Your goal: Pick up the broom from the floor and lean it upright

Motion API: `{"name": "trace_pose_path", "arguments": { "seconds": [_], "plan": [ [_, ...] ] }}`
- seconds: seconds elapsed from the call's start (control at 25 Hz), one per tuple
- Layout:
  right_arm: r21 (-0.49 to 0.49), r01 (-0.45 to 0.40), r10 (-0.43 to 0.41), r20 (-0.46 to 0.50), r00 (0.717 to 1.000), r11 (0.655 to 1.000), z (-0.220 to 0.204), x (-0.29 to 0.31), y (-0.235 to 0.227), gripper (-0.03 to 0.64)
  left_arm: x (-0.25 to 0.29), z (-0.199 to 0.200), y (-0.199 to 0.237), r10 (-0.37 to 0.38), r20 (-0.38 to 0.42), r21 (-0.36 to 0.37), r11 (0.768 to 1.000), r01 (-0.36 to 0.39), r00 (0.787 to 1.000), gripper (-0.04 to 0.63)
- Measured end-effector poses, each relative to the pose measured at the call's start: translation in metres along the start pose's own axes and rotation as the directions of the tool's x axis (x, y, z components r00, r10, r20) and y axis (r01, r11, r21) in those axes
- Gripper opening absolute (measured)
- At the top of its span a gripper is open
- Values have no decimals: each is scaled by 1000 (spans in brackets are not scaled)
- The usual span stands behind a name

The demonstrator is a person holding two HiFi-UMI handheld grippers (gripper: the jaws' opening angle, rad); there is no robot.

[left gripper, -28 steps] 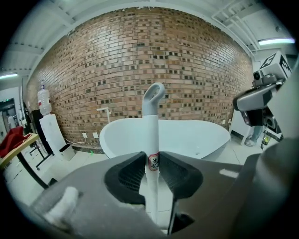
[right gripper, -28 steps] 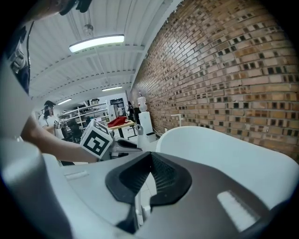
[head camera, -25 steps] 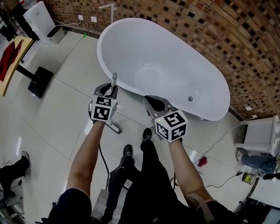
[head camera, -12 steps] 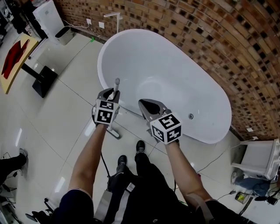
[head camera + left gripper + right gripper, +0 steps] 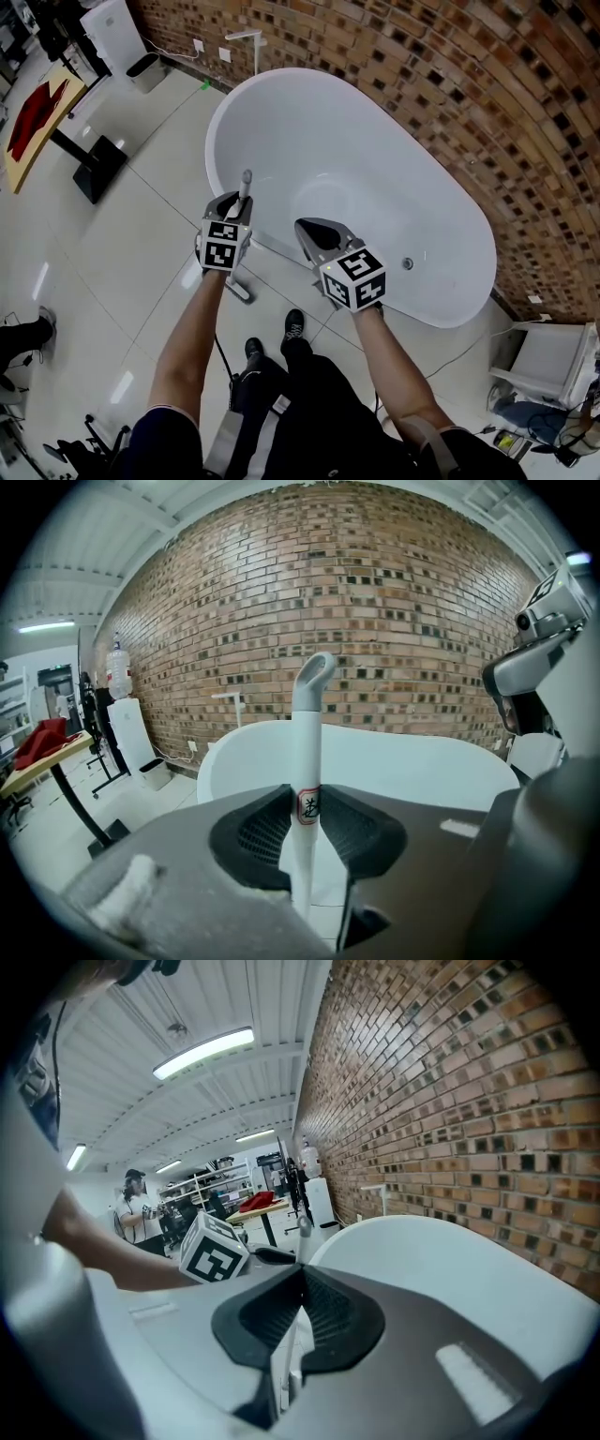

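The left claw (image 5: 239,202) holds the broom (image 5: 308,728) tight. The right claw (image 5: 315,231) is closed and empty. Lean the broom softly against the tub (image 5: 367,120).

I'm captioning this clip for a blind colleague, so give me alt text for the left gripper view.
The left gripper has its two dark jaws closed on a white broom handle that stands upright, its hooked tip rising above them. Behind it are a white bathtub and a brick wall.
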State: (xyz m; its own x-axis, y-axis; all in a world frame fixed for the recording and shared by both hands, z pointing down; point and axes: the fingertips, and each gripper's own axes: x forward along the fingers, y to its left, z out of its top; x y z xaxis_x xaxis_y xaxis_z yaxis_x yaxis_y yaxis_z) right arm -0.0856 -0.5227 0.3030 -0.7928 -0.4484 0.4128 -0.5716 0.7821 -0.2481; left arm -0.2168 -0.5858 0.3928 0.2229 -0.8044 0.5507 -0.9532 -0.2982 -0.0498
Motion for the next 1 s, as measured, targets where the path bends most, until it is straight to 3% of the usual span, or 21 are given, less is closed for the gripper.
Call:
{"name": "trace_pose_path", "arguments": {
  "seconds": [0.2, 0.64, 0.84, 1.0],
  "plan": [
    [-1, -18, 18, 5, 1000, 1000, 1, -1, -3, 2, -2, 2, 2, 23, -7, -6, 1000, -23, 1000, 120],
    [25, -7, 5, 56, 998, 1000, 16, 0, -1, 2, -29, 4, -3, -10, -8, -13, 1000, 10, 1000, 147],
    [48, 60, -66, 126, 990, 997, 21, -16, 9, 2, -62, 13, -14, -119, 50, -54, 991, 121, 992, 144],
    [40, 148, -152, 127, 980, 988, 14, -21, 33, 3, -100, 10, -18, -187, 85, -29, 981, 191, 979, 124]
  ]
}}
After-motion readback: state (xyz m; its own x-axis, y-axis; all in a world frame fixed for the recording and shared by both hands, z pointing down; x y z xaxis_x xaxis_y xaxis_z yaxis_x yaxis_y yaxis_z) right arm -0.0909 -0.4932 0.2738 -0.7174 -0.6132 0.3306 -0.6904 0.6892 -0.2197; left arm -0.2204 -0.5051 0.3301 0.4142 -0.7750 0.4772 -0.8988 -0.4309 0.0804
